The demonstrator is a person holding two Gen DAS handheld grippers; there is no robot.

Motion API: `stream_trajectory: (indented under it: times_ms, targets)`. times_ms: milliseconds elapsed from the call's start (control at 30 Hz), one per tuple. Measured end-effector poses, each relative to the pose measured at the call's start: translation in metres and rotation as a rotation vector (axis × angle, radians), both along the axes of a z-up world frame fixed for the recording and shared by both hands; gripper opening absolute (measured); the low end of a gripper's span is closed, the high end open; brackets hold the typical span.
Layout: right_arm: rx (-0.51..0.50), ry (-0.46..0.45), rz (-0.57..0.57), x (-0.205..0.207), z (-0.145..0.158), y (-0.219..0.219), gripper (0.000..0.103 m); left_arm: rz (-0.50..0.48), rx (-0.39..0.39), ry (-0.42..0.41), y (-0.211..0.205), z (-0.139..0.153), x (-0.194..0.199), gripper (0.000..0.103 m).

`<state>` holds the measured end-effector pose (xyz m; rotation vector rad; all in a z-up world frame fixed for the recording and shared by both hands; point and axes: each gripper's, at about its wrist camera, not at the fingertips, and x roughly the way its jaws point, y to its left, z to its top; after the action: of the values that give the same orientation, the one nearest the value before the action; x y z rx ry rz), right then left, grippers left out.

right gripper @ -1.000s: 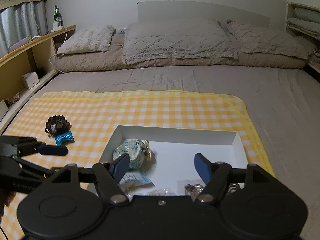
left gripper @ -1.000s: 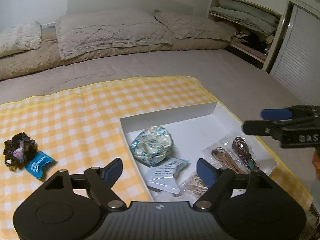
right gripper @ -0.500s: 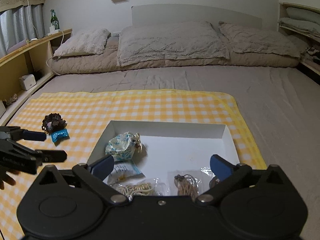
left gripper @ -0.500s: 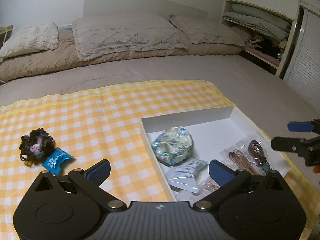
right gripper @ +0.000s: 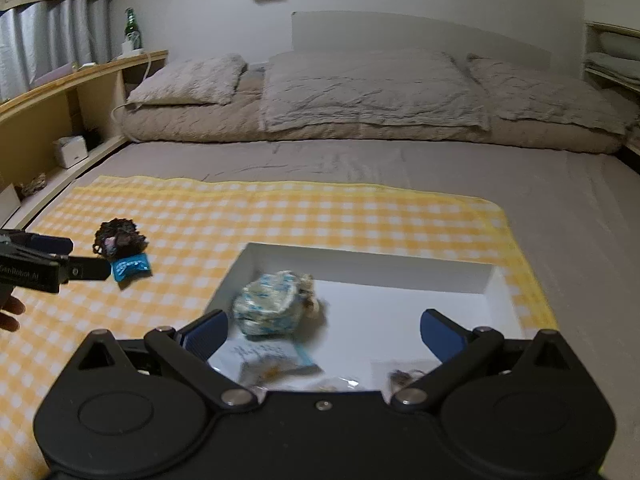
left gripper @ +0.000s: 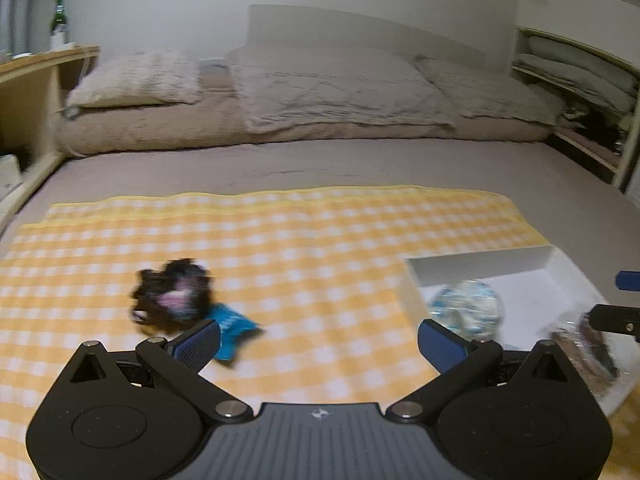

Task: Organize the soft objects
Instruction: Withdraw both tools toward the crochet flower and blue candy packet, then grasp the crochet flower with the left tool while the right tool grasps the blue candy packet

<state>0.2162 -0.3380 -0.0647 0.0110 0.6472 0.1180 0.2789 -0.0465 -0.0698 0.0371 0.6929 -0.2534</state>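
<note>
left gripper (left gripper: pixel 318 338) spread wide, nothing in it | right gripper (right gripper: pixel 324 332) wide too, over white box (right gripper: pixel 494 280) | dark scrunchie (left gripper: pixel 172 296) touching blue packet (left gripper: pixel 234 326) on checked cloth (left gripper: pixel 280 240)

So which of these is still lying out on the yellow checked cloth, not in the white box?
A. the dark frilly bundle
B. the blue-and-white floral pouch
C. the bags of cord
A: the dark frilly bundle lies on the checked cloth beside a small blue packet, outside the white box.

Three pillows (right gripper: pixel 372 88), one checked cloth (right gripper: pixel 280 216), one white box (right gripper: pixel 496 276), one dark scrunchie (right gripper: pixel 118 238), one blue packet (right gripper: pixel 130 266), one green bottle (right gripper: pixel 131 32).
</note>
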Motion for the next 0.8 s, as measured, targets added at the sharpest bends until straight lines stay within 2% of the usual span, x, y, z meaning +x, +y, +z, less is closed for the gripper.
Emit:
stream_trajectory:
  times_ms: [400,700,800]
  targets:
    - [0.001,0.004,0.1,0.048,-0.015,0.071,0.103,0.145,0.057,-0.02,0.068,-0.014,0.024,0.103]
    - [-0.048,0.002,0.233,0.084,-0.026,0.132,0.103,0.185,0.085,0.021,0.089,-0.033,0.056,0.103]
    - [-0.04,0.008,0.264,0.095,-0.031,0.149,0.103,0.178,0.063,0.051,0.092,-0.039,0.069,0.103]
